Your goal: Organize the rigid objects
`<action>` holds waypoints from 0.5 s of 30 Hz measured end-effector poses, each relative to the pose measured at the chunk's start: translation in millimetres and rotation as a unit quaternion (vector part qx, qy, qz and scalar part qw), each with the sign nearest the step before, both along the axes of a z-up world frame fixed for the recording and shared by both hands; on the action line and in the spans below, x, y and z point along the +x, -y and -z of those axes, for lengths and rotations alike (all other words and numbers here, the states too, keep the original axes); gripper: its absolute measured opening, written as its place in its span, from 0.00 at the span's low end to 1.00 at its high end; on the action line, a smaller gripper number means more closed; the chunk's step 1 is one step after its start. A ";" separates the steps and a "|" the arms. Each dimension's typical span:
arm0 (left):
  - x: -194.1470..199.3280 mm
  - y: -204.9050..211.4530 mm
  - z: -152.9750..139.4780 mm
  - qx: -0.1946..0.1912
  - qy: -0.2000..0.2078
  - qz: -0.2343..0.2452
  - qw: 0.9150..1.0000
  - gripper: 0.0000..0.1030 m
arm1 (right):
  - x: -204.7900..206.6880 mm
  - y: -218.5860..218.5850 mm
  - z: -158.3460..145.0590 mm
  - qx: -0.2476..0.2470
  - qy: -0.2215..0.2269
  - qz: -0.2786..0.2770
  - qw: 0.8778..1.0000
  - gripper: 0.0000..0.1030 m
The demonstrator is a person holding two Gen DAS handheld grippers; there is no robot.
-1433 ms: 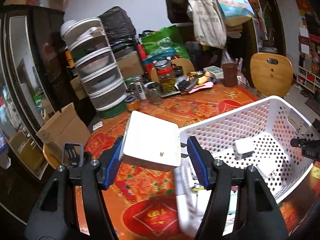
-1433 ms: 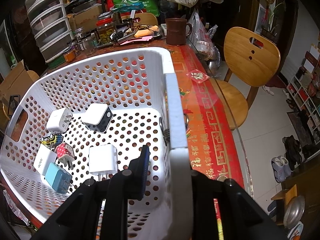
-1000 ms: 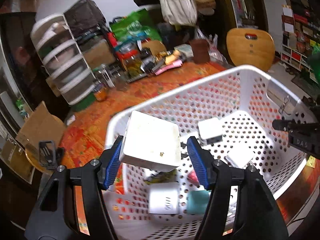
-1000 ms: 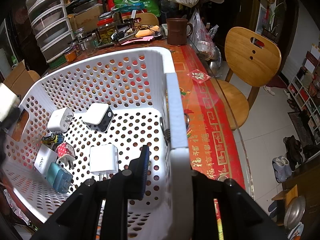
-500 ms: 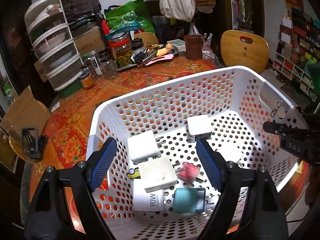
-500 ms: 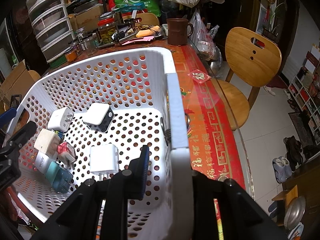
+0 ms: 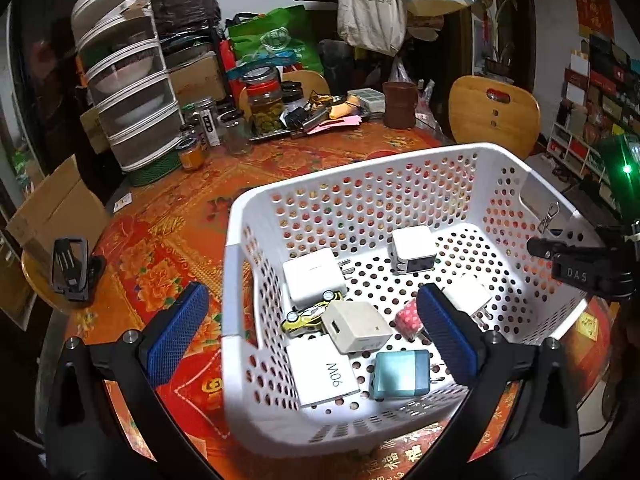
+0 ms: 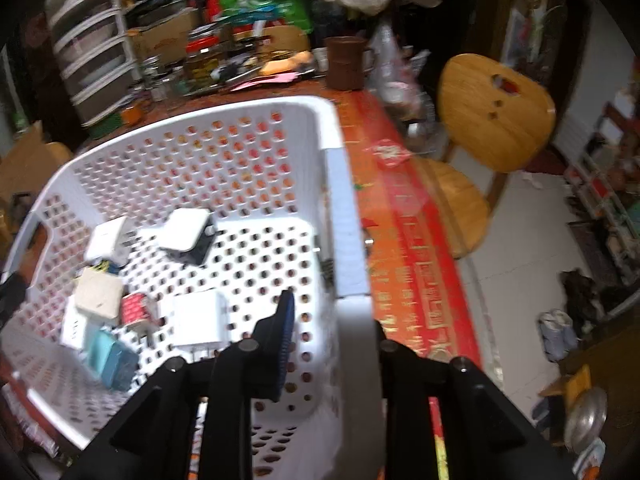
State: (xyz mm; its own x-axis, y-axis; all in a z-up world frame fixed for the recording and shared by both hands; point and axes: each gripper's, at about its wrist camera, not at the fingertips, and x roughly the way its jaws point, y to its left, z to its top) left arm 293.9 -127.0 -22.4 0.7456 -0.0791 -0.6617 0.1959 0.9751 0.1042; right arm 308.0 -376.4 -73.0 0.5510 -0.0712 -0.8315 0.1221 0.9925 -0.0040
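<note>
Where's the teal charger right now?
In the left wrist view, the teal charger lies on the white basket's floor near its front wall, right of the 90W charger and below the cream charger.

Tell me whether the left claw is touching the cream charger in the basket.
Apart. The left wrist view shows the left claw open above the basket, with the cream charger lying free between its fingers.

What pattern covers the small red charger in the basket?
White polka dots on the red charger, clearest in the left wrist view.
</note>
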 end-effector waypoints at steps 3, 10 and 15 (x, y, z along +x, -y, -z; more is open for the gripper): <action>-13.3 -11.7 -7.9 -0.024 0.019 -0.004 1.000 0.99 | -17.5 -2.7 -12.6 0.014 0.026 0.001 1.000 0.76; -101.3 -48.9 -34.0 -0.071 0.069 0.005 0.995 0.99 | -106.4 -23.2 -63.3 0.002 0.127 -0.001 0.992 0.89; -193.7 -67.3 -50.0 -0.087 0.113 0.010 0.990 1.00 | -217.1 -58.1 -91.7 0.016 0.214 -0.031 0.976 0.92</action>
State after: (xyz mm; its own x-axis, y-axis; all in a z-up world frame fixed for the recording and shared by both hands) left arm 100.2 -59.6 27.7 0.8699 -0.1924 -0.4542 0.2054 0.9785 -0.0211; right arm 91.0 -318.2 18.7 0.8505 -0.0045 -0.5259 0.0454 0.9969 0.0649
